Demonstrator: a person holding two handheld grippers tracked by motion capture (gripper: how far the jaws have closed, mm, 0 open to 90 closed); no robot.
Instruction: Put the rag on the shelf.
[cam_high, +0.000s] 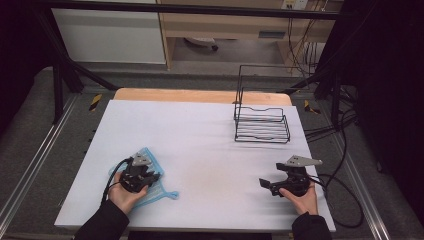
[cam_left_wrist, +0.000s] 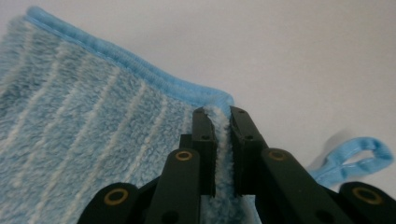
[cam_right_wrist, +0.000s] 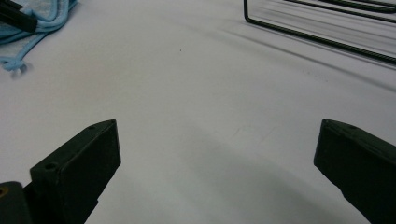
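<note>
A light blue striped towel (cam_high: 159, 189) lies flat at the near left of the white table (cam_high: 200, 135). My left gripper (cam_high: 154, 176) rests on it, held by a hand. In the left gripper view the left gripper (cam_left_wrist: 223, 116) is shut on a raised fold of the towel (cam_left_wrist: 84, 121) just inside its bound edge. The towel's hanging loop (cam_left_wrist: 355, 156) lies on the table to the right. My right gripper (cam_high: 267, 186) sits low at the near right, jaws pointing left. Its jaws stand wide open in the right gripper view (cam_right_wrist: 217, 149), over bare table.
A black wire rack (cam_high: 261, 127) stands at the back right of the table; its base wires (cam_right_wrist: 327, 28) show ahead of the right gripper. Black cables trail off the right side. The table's wooden far edge (cam_high: 200, 95) shows beyond the white cover.
</note>
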